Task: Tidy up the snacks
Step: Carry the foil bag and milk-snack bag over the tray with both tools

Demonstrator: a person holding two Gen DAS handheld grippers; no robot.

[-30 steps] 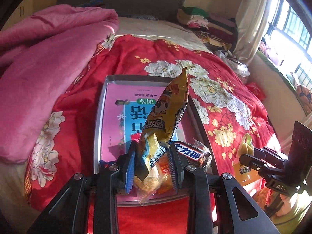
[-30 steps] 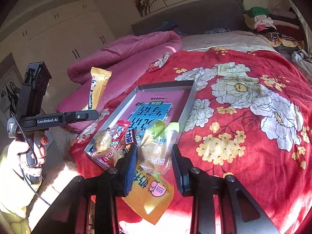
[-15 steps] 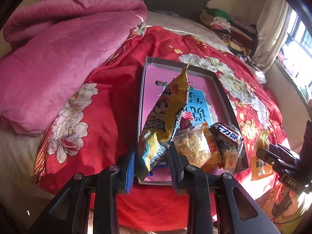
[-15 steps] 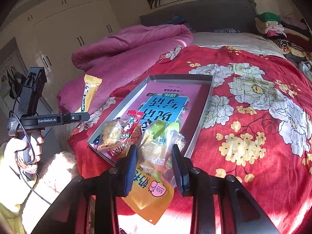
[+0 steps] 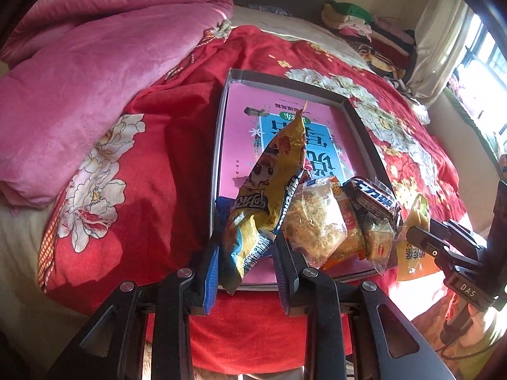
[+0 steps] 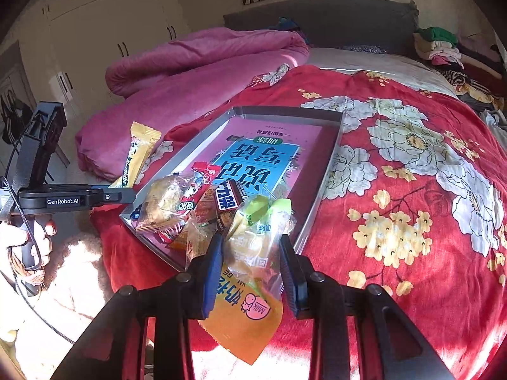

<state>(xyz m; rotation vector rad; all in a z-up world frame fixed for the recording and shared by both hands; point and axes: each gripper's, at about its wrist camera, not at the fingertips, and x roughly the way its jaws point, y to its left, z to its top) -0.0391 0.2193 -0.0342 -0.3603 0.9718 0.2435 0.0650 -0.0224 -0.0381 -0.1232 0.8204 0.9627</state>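
Note:
My left gripper [image 5: 247, 250] is shut on a long yellow snack packet [image 5: 275, 180], held upright over the near left corner of a grey tray [image 5: 218, 145]; the packet also shows in the right wrist view [image 6: 134, 158]. My right gripper [image 6: 250, 253] is shut on a yellow-orange milk-candy bag [image 6: 247, 285], just off the tray's near edge [image 6: 320, 196]. Several snacks lie piled in the tray's near end: a clear-wrapped cake [image 5: 317, 221], a dark chocolate bar [image 5: 374, 196] and a red packet [image 6: 199, 183]. A pink and blue book [image 5: 285, 120] lines the tray.
The tray sits on a red floral bedspread [image 6: 412, 190]. A pink quilt [image 5: 95, 63] is heaped at the left. Folded clothes [image 5: 364, 28] are stacked at the far right by the window. White wardrobes [image 6: 111, 31] stand beyond the bed.
The left gripper has drawn back and to the left with the yellow packet, showing more of the tray. The right gripper holds its bag almost unmoved.

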